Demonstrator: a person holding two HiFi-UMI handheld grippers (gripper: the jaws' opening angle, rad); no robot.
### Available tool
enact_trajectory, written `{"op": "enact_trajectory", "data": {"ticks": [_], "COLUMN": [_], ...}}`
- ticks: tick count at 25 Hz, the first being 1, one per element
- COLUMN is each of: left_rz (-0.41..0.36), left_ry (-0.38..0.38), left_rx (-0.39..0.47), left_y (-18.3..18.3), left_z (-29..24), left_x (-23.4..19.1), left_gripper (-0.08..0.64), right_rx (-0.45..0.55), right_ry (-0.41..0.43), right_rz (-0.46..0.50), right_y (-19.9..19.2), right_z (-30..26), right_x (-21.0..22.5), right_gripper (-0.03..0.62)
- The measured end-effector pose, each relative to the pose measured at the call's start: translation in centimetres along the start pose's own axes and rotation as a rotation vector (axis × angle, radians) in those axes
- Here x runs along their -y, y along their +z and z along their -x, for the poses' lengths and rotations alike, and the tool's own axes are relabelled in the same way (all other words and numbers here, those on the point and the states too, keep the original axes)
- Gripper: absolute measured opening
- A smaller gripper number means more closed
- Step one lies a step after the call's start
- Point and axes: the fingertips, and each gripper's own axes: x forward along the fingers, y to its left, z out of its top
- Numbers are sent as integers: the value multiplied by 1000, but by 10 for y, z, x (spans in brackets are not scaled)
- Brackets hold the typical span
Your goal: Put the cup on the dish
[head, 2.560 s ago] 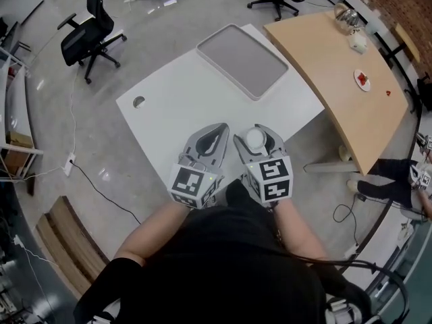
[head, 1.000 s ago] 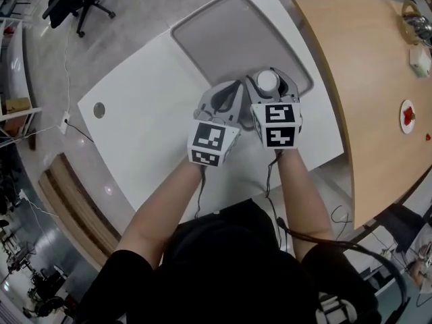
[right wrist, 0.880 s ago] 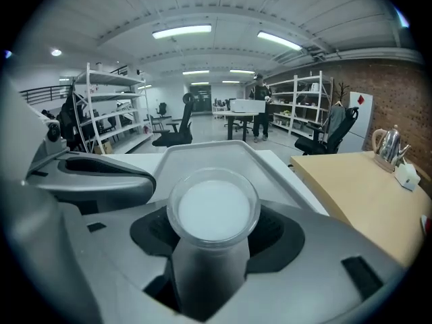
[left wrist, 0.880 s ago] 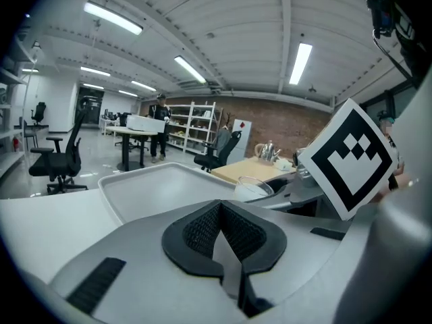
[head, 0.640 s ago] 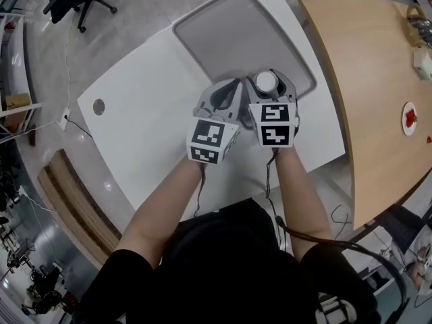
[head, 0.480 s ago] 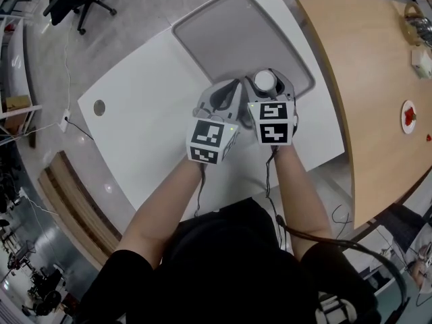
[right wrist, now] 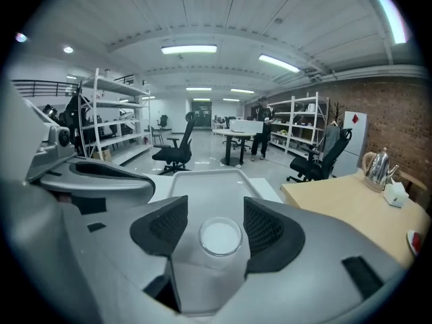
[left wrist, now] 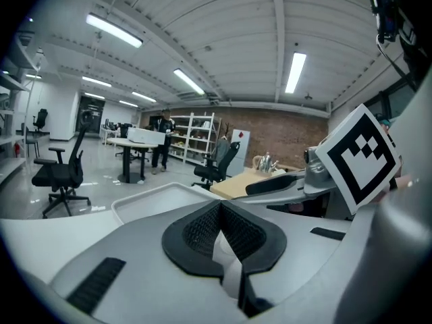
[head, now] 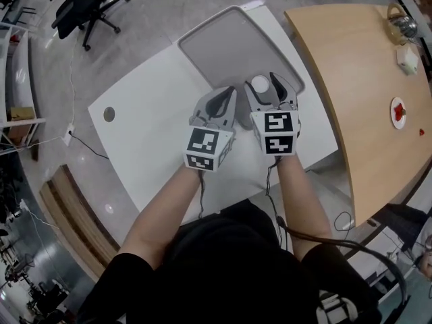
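one cup (right wrist: 221,237) stands on the grey dish's (head: 226,42) near right corner, between the right gripper's (head: 264,86) wide-apart jaws, touching neither. just left, the left gripper's (head: 223,98) jaws are pressed together on nothing.

Open dish (head: 229,46) beyond cup (head: 260,84)

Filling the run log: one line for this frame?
right tongs: open | cup: standing on tray, between jaws | left tongs: shut, empty
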Motion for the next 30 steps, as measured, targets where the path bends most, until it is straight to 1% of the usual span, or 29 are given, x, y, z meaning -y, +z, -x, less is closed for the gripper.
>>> {"op": "enact_trajectory", "data": {"ticks": [2,3,5,6,9,11,15,19,23,27,30], "left_rz": [-4,-6,-13,-16,-21,-15,-4,-18,-46,-85,-77], "left_ry": [0,-1,-12,-21,-54,-75,-104,-124,-128,-138,-141], "left_rx": [29,42,72,87,126,149,200,234,263,286,295], "left_y": [15,22,35,41,56,64,77,83,85,80,73], "left_z": [19,29,50,60,93,118,174,233,287,330,358], "left_x": [5,7,14,18,32,41,57,72,77,82,84], "left_gripper": [0,0,0,0,0,0,0,0,0,0,0], "right_rx": [42,63,110,131,179,209,273,316,341,367,385], "right_ry": [-2,-8,-38,-54,-99,-123,-134,-127,-103,-103,-98], "right_rz": [-8,-12,-16,-16,-16,-10,-25,-40,-45,-38,-33], "right_y": [16,23,36,43,57,66,75,74,73,72,71], "right_z": [24,37,64,77,117,143,194,240,271,297,314], "right_x": [-8,-12,-21,-25,-41,-56,-94,-139,-187,-228,-256], "right_gripper": [253,243,142,109,39,17,14,12,12,12,12]}}
